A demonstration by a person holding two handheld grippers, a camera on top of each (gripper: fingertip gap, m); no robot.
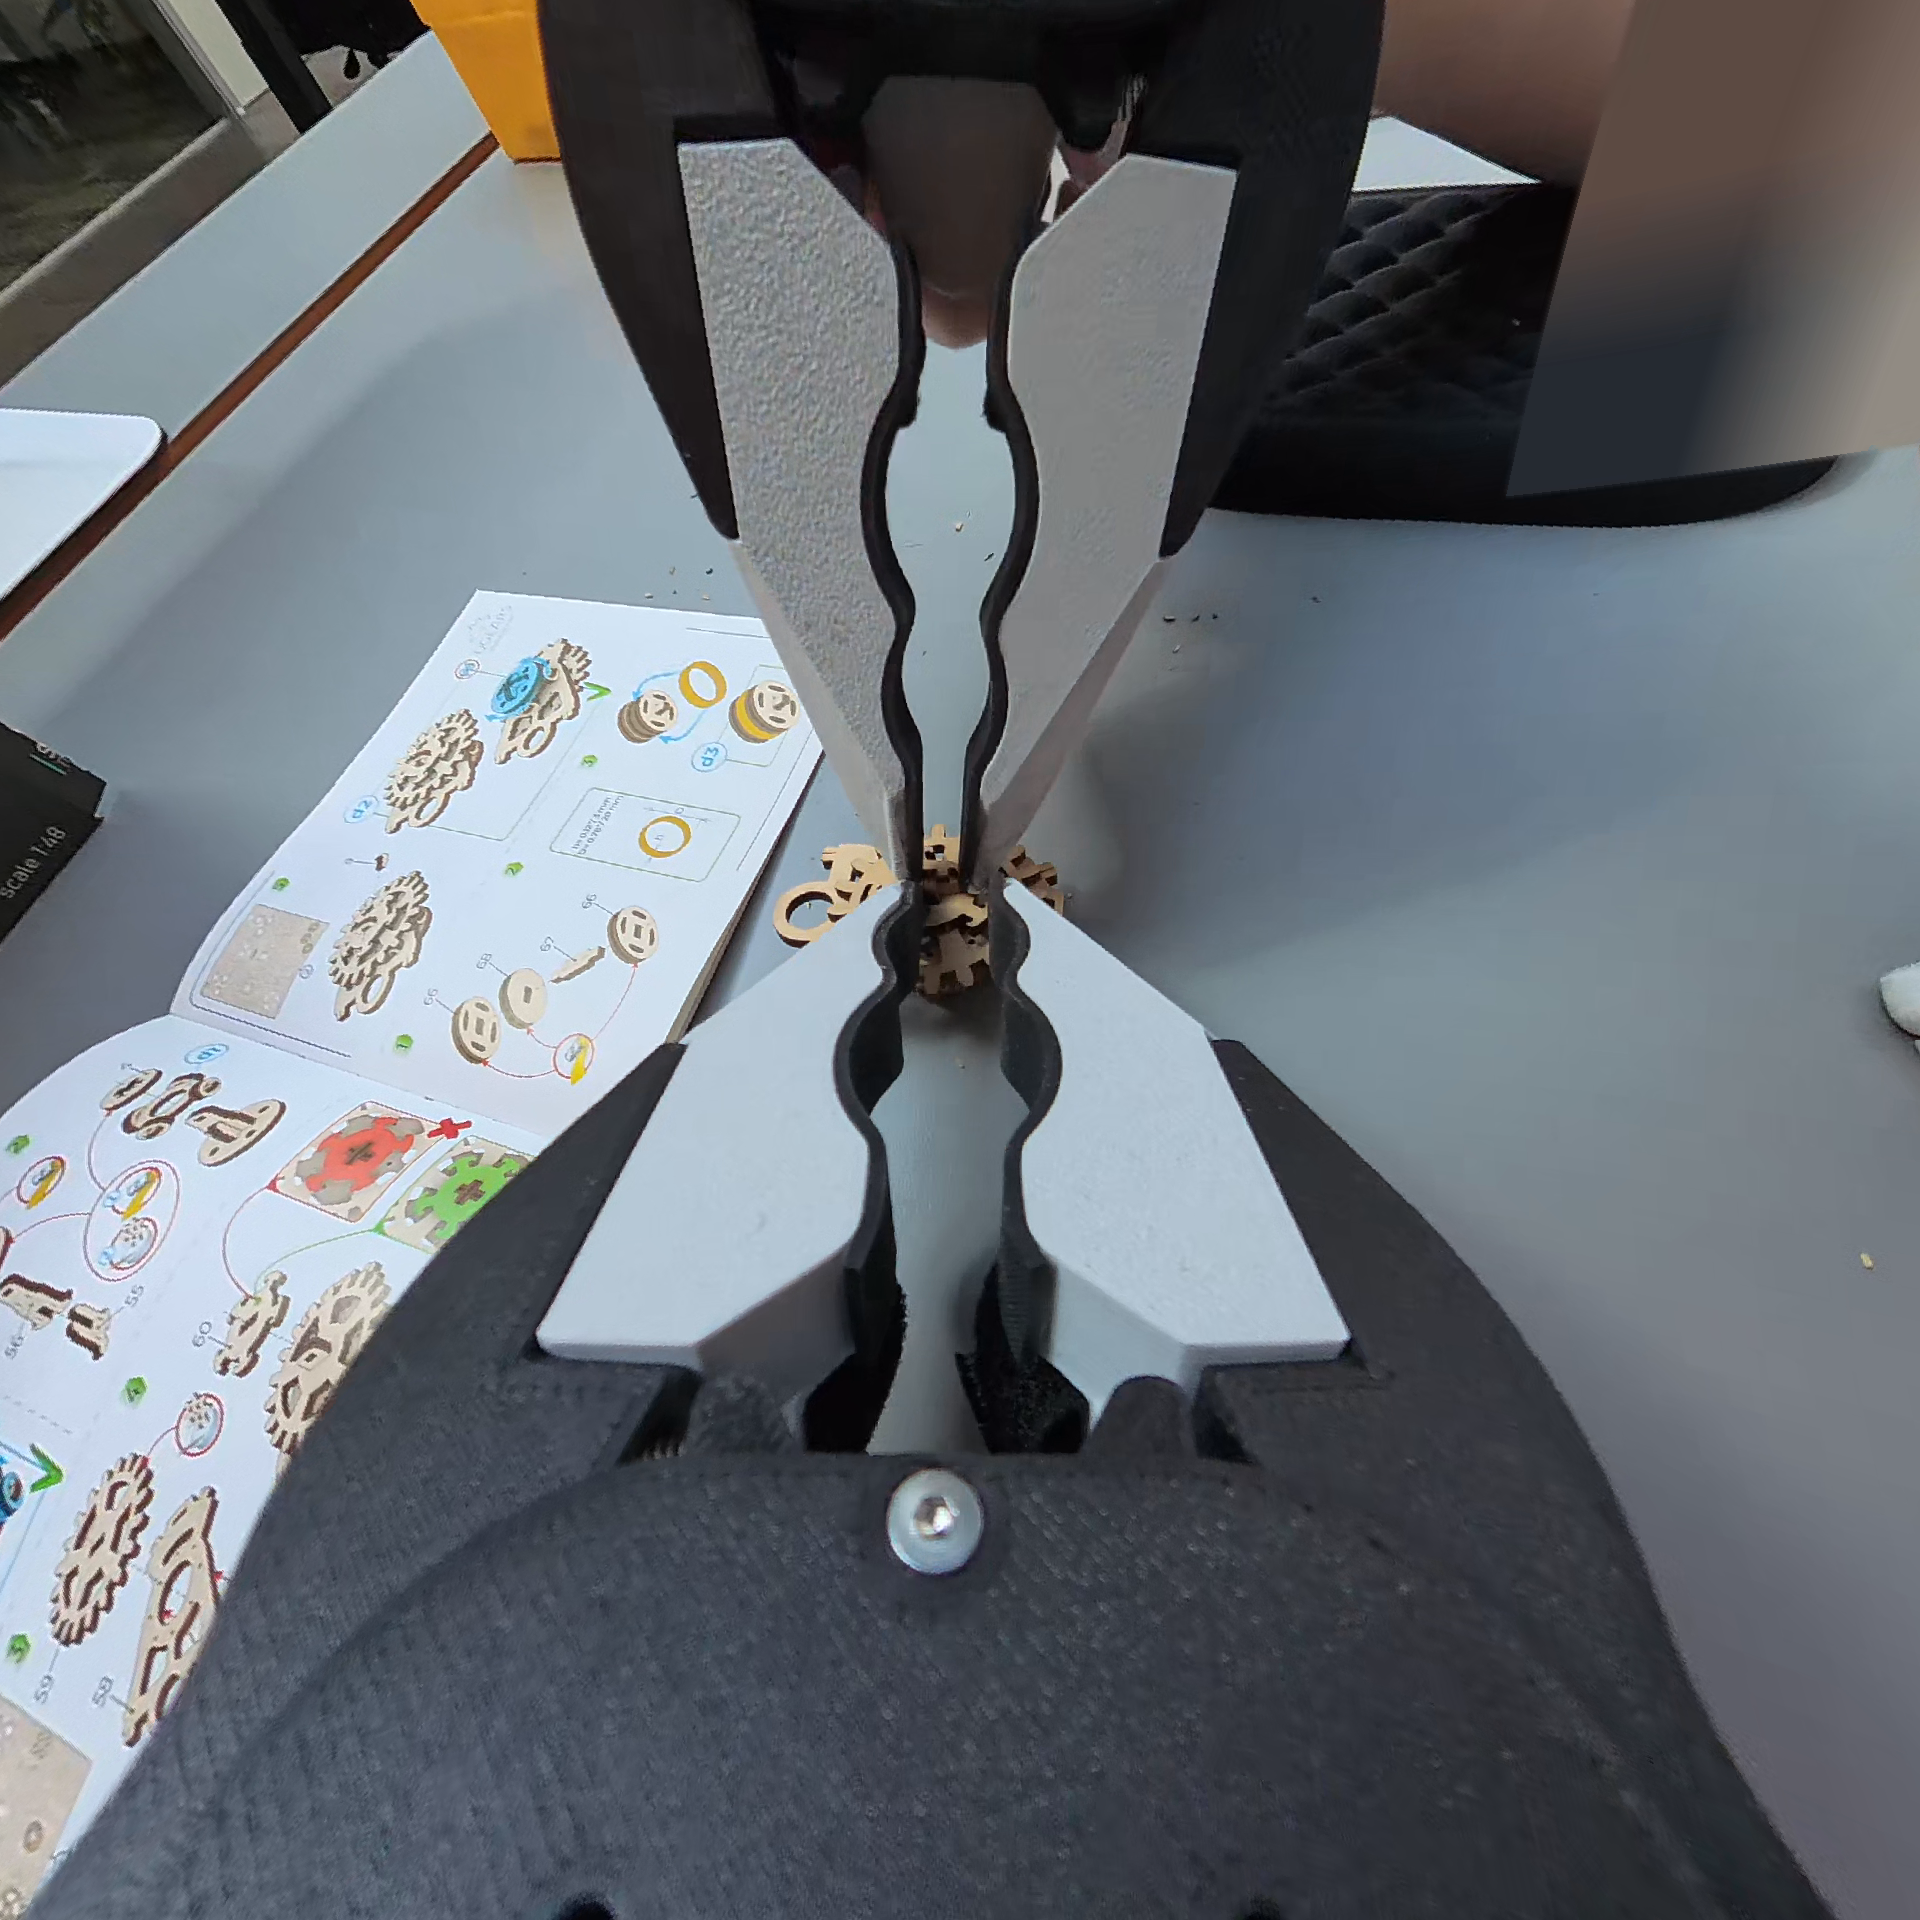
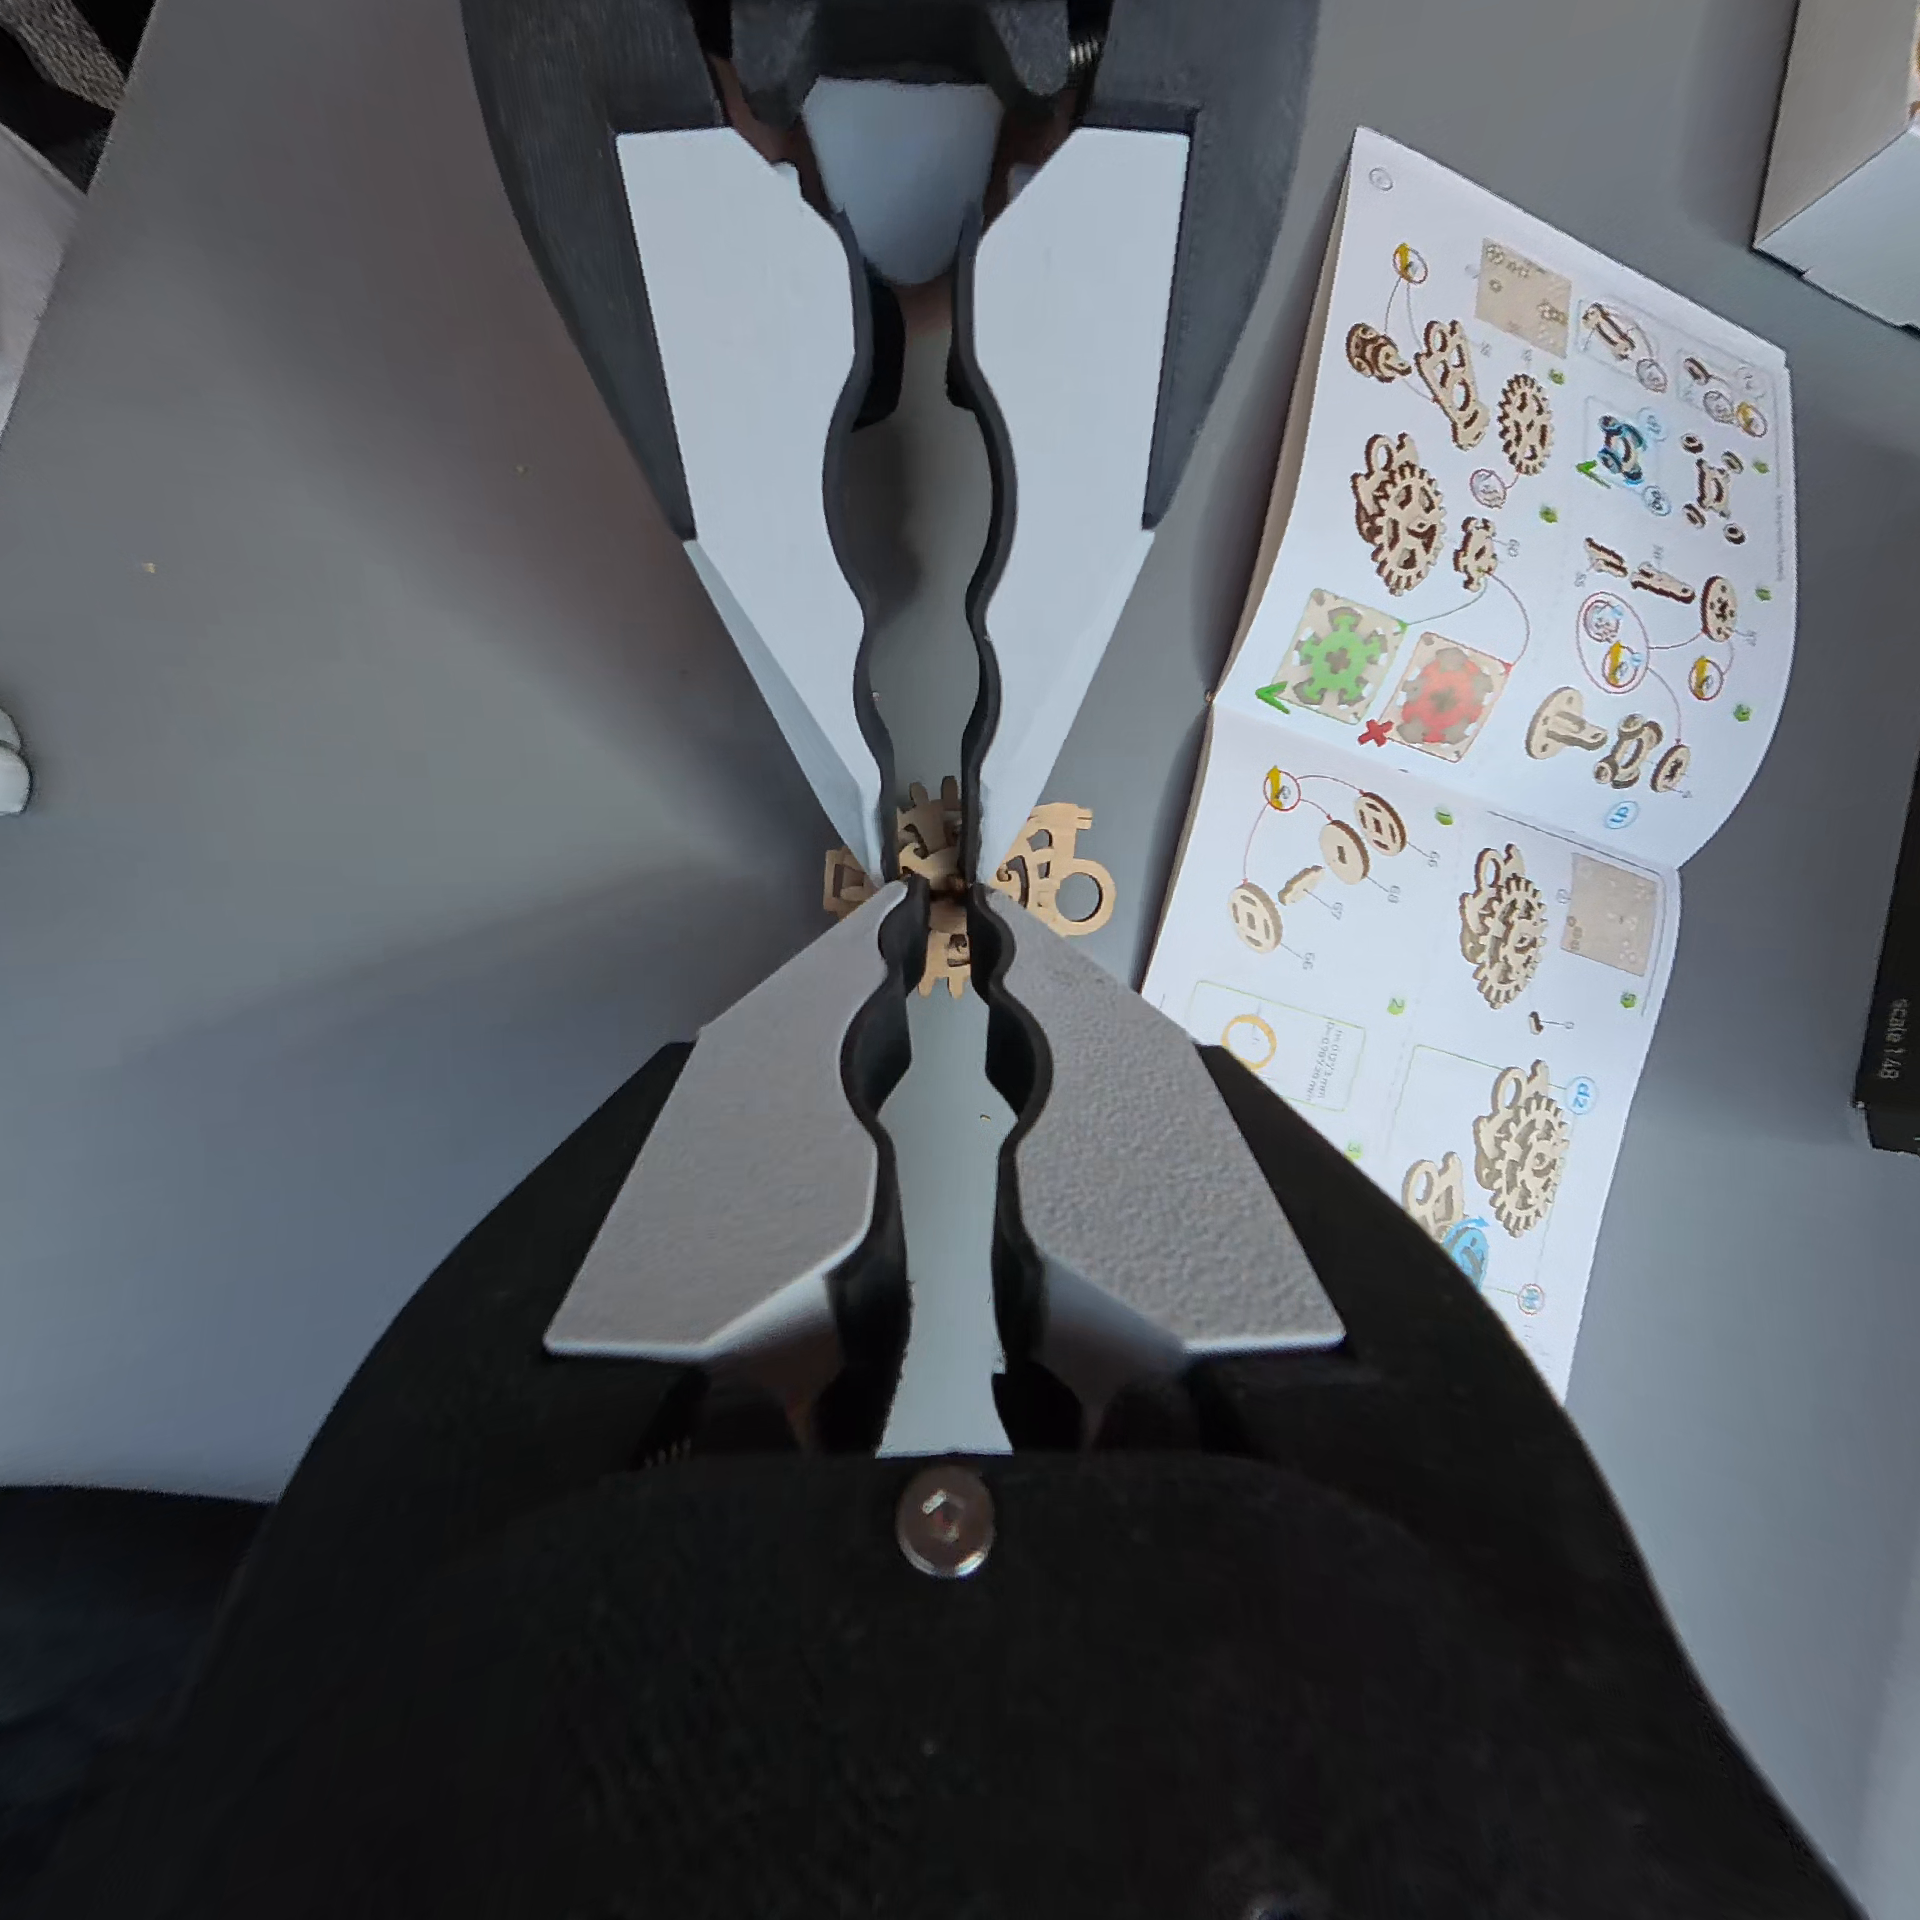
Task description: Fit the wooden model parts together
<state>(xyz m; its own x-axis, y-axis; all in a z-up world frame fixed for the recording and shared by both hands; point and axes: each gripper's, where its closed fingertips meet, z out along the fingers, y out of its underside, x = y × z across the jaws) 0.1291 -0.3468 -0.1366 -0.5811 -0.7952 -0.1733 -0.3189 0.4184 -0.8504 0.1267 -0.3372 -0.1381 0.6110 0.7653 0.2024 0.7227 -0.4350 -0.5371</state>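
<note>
A small wooden model assembly of gears (image 1: 951,961) hangs between the two grippers, just above the grey table (image 1: 1455,935). A flat wooden part with a ring end (image 1: 826,899) sticks out to its left. My left gripper (image 1: 954,902) comes in from below and is shut on the near side of the model. My right gripper (image 1: 940,847) comes from the far side, tip to tip with it. In the right wrist view my right gripper (image 2: 935,902) is shut on the model (image 2: 948,951), the left gripper (image 2: 928,831) is opposite, and the ring part (image 2: 1065,878) sticks out right.
An open instruction booklet (image 1: 436,894) lies left of the model; it also shows in the right wrist view (image 2: 1486,727). A black box (image 1: 42,821) sits at the left edge. A black chair (image 1: 1413,343) and a yellow object (image 1: 488,73) stand behind. Wood crumbs dot the table. Both grippers' tips are close together, under 4 cm apart.
</note>
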